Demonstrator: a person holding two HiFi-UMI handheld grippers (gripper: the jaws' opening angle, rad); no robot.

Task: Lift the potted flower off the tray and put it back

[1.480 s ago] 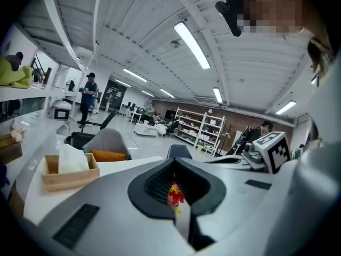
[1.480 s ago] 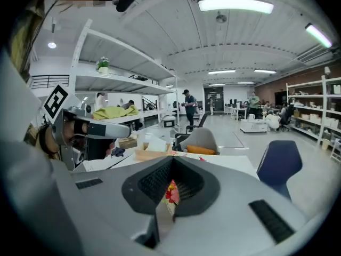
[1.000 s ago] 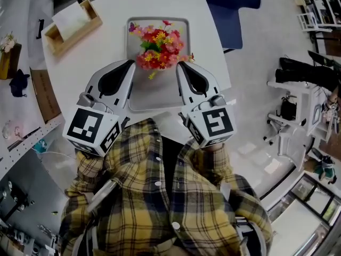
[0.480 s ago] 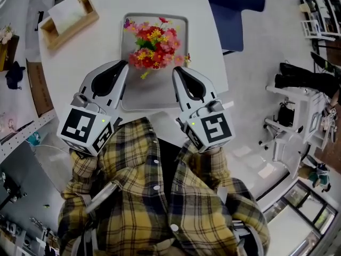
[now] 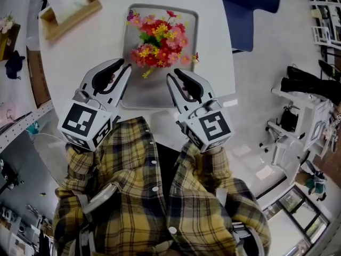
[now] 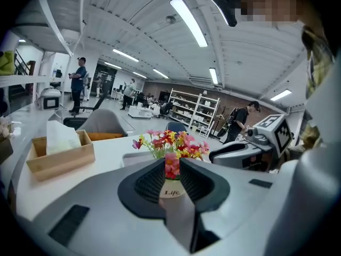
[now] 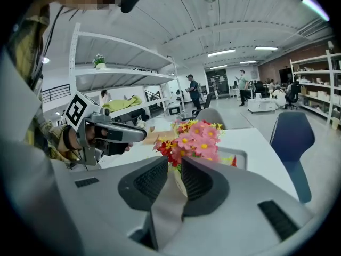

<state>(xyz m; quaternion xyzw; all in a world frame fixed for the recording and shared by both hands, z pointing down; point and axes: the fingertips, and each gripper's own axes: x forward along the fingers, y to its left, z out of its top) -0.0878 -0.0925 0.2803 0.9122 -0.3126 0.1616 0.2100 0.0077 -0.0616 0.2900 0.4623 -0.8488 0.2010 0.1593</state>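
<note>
Potted flower: we see one potted flower (image 5: 160, 39), standing on the tray.
Tray: one grey tray (image 5: 152, 92), on the white tabletop (image 5: 85, 52).
Claws: two. The left claw (image 5: 126, 67) and right claw (image 5: 170, 77) hover over the tray's near corners, each opening by a narrow slit, with nothing between the jaws.
Tissue box: one wooden tissue box (image 5: 69, 9), at the far left.
</note>
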